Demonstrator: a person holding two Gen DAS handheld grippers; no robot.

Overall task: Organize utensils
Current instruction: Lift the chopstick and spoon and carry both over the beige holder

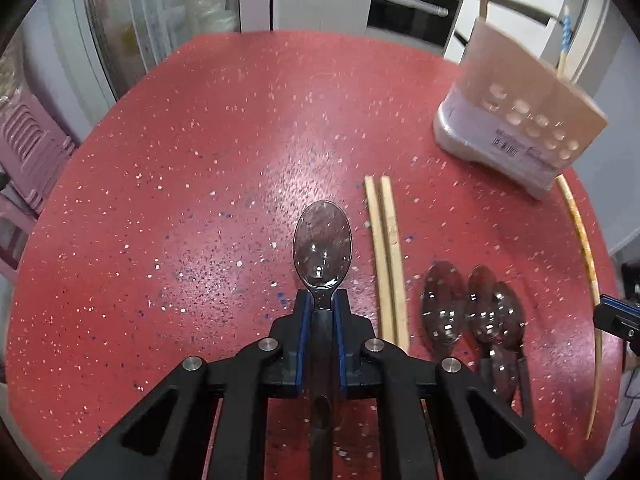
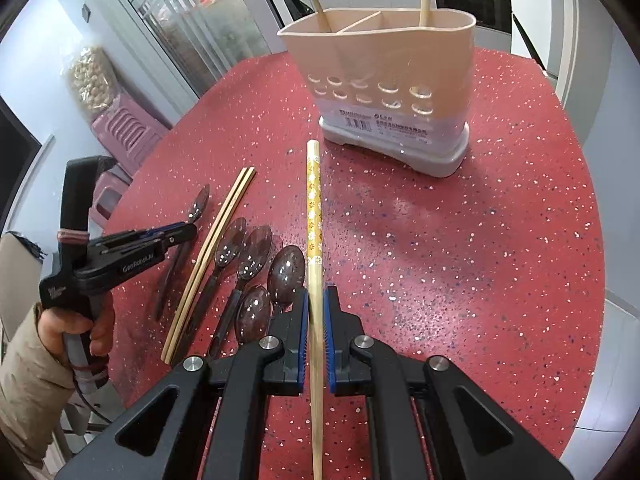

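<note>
Left hand-held gripper (image 1: 322,300) clamps a spoon (image 1: 322,246); right (image 2: 316,300) straddles a chopstick (image 2: 314,216).

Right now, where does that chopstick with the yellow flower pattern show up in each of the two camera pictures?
Left wrist view: the patterned chopstick curves down the far right edge, on the red table.
Right wrist view: the chopstick runs up the centre, between the jaws of the right gripper.
Shared landmark: the beige utensil holder, just beyond the chopstick's far end in both.
</note>
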